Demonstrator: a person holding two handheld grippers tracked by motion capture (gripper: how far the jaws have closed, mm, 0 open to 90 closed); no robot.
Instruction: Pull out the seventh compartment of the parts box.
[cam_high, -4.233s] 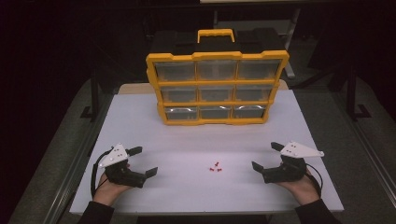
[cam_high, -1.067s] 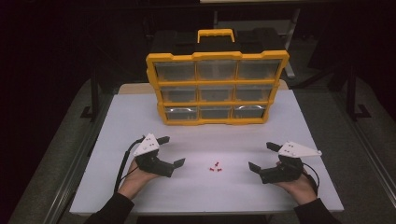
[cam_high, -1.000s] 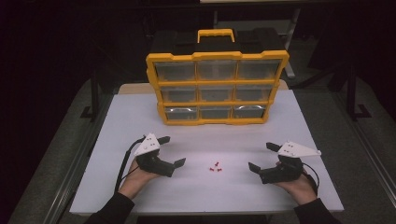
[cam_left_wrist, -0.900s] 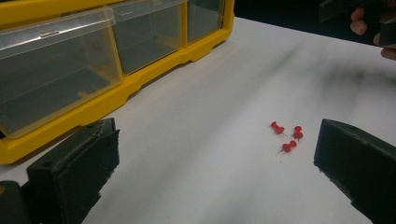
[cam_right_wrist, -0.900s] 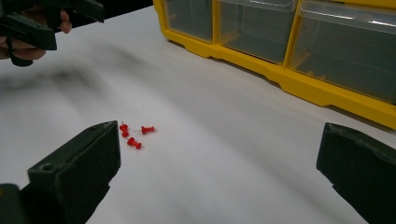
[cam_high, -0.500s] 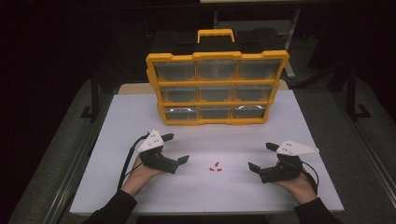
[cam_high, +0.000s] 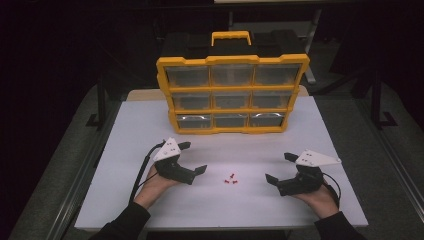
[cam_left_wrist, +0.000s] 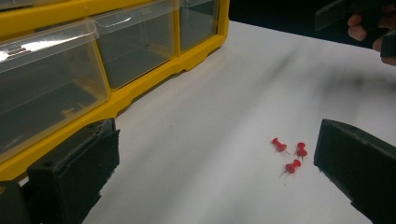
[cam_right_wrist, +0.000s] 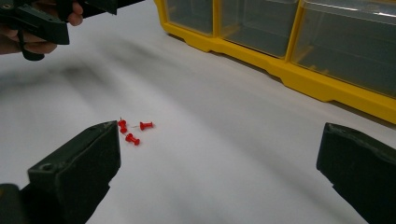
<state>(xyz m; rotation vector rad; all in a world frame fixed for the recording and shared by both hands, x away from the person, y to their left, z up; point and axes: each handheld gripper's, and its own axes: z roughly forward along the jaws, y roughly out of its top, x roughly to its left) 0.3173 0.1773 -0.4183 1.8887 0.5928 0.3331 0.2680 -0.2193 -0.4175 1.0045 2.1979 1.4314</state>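
You are working in what looks like a lab or workshop recording station, not a home; the bench (cam_high: 150, 125) is a plain white board on a metal frame, brightly lit while everything around it stays dark; a yellow parts organiser (cam_high: 232, 95) with clear drawers (the kind kept for small hardware) stands at its far edge; behind it you can make out black cases (cam_high: 280, 42) and metal frame legs (cam_high: 101, 100) on a grey floor (cam_high: 60, 165).

Three red pushpins (cam_high: 231, 179) lie on the white table (cam_high: 150, 125) before a yellow-framed organizer (cam_high: 232, 95).
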